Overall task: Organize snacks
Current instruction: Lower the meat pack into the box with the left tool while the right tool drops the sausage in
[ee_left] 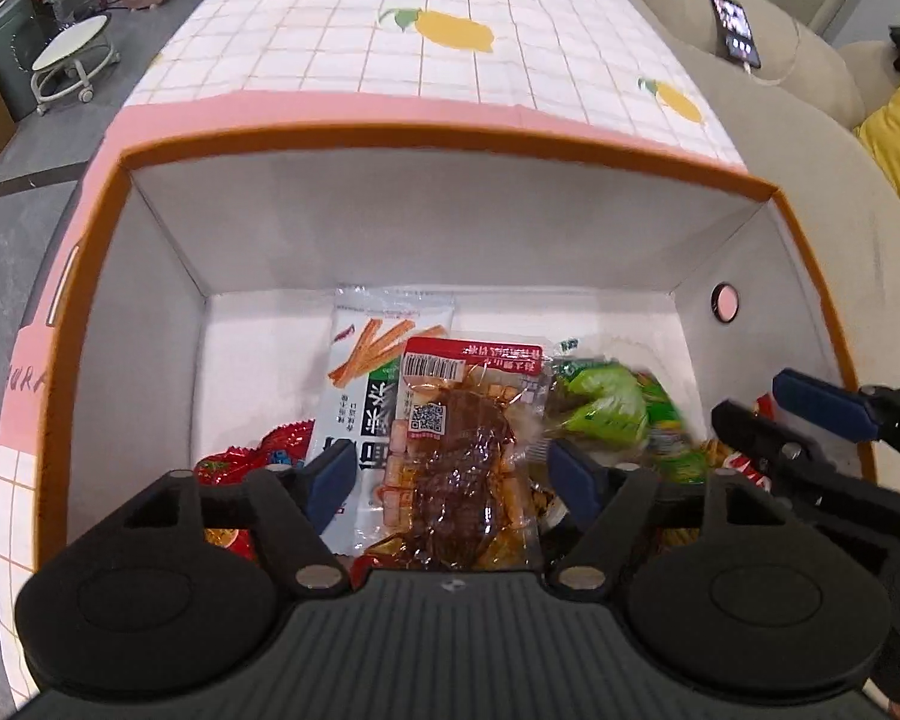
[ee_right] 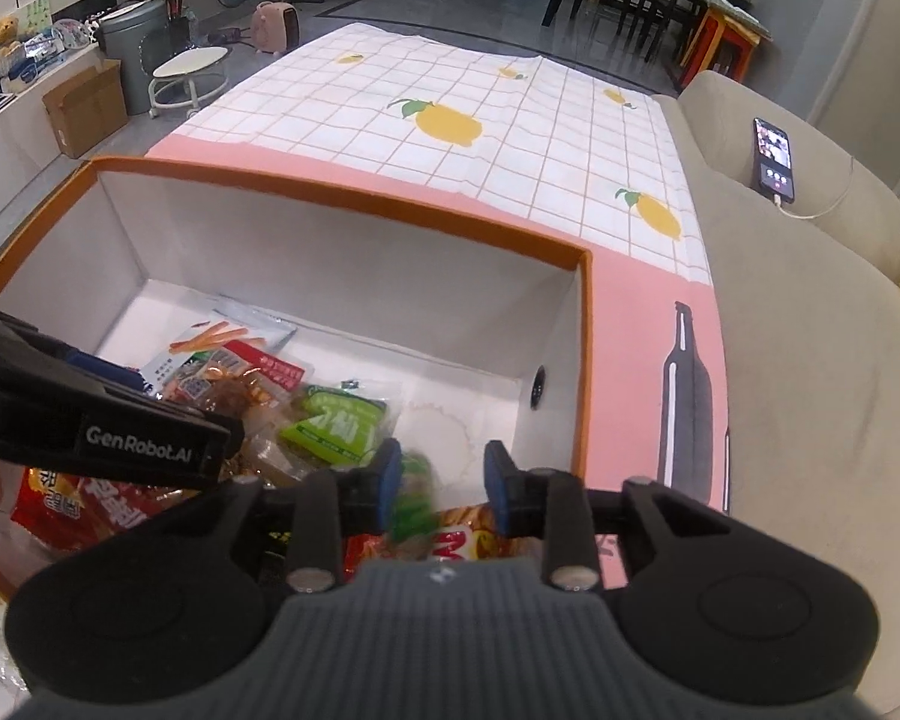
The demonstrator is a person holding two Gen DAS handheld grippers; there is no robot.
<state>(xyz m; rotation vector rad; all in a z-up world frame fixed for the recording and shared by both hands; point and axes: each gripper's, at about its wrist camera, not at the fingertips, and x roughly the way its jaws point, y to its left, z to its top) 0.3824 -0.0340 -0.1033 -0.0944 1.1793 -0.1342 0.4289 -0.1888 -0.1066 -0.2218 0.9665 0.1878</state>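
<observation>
An orange-rimmed box (ee_left: pixel 450 144) with white walls holds several snack packs. My left gripper (ee_left: pixel 453 480) is open over a clear pack of brown braised meat (ee_left: pixel 459 450), which lies between its blue pads without being clamped. A white pack with orange sticks (ee_left: pixel 384 354) lies behind it, and green packs (ee_left: pixel 618 408) lie to its right. My right gripper (ee_right: pixel 441 489) is open inside the box (ee_right: pixel 342 198); a blurred green pack (ee_right: pixel 414 498) sits by its left pad. A green pack (ee_right: pixel 336 426) and red packs (ee_right: pixel 90 504) lie lower left.
The box stands on a table with a lemon-print checked cloth (ee_left: pixel 426 30). A beige sofa (ee_right: pixel 810 360) runs along the right, with a phone (ee_right: pixel 773 159) on its arm. A white stool (ee_right: pixel 189 81), bin and cardboard box stand on the floor at the left.
</observation>
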